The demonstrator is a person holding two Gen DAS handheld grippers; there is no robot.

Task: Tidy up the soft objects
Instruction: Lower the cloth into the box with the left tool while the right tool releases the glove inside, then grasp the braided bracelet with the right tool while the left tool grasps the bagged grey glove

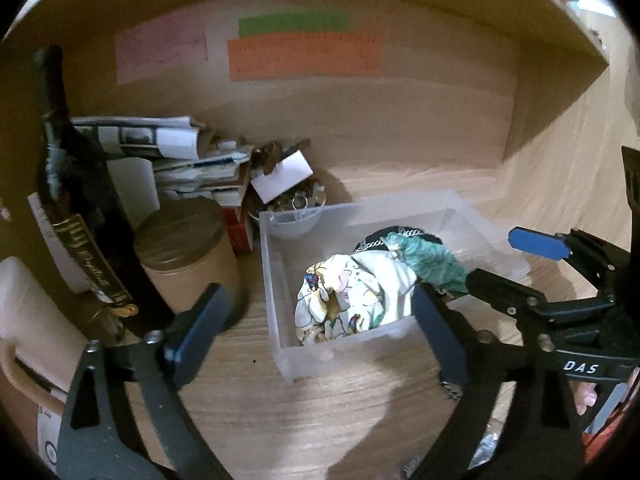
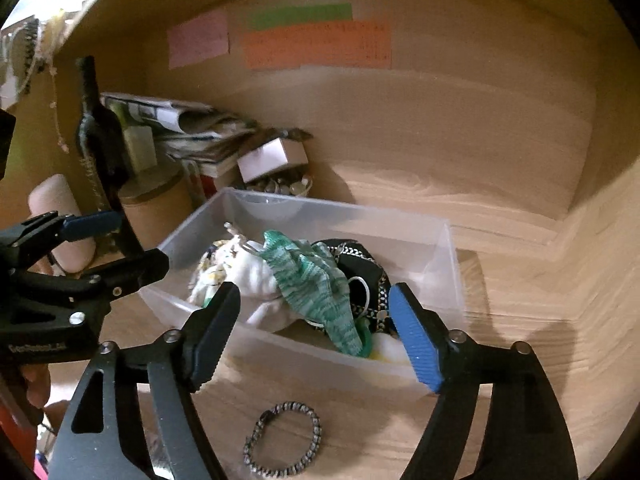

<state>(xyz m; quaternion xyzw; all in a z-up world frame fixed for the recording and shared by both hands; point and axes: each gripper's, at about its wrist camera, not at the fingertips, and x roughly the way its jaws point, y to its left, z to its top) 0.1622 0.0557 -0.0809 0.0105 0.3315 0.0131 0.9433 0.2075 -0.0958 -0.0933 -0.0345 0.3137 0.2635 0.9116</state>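
Right wrist view: right gripper (image 2: 316, 332) jaws wide apart, empty, over bin (image 2: 440, 236) near edge; soft items (image 2: 312, 280) piled inside. Beaded bracelet (image 2: 284, 438) on counter (image 2: 520, 360) before bin: you lower, straddle, close gently. Left gripper (image 1: 316, 328) also agape, empty.

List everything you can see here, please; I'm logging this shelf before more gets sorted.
clear plastic bin: one, translucent, middle of the wooden shelf
green knit cloth: one, green and white, draped on top of the bin's pile
floral cloth: one, cream with coloured print, in the bin
black chain-trimmed item: one, black, in the bin behind the green cloth
beaded bracelet: one, dark and silver, on the shelf in front of the bin
lidded canister: one, tan, left of the bin
dark bottle: one, far left
paper stack: one pile, back left
sticky notes: three, pink, green, orange, back wall
left gripper: open, empty
right gripper: open, empty
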